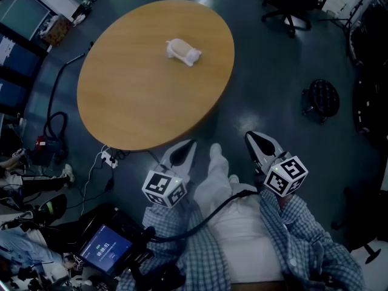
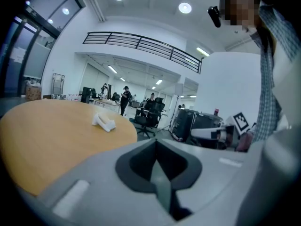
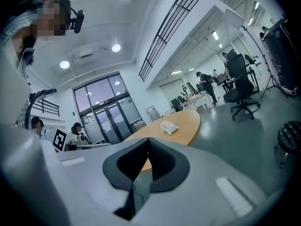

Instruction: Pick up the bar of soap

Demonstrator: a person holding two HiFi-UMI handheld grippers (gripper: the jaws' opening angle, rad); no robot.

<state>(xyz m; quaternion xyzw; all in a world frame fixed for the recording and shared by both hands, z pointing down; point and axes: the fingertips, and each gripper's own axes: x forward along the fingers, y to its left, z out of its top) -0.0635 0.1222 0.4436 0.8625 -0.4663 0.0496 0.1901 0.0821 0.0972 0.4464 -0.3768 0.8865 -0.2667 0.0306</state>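
The bar of soap (image 1: 183, 51) is a small white lump lying on the far half of a round wooden table (image 1: 139, 102). It also shows in the left gripper view as the soap (image 2: 103, 122) and in the right gripper view as the soap (image 3: 169, 127), far ahead of both pairs of jaws. My left gripper (image 1: 182, 153) hangs off the table's near edge, above the floor, jaws shut and empty. My right gripper (image 1: 259, 144) is held further right, beside the table, also shut with nothing in it. Both are well short of the soap.
A black stool (image 1: 321, 99) stands on the floor to the right, and an office chair (image 1: 291, 5) at the back. Cables and a power strip (image 1: 109, 157) lie by the table's near left edge. A lit screen (image 1: 106, 247) sits at lower left.
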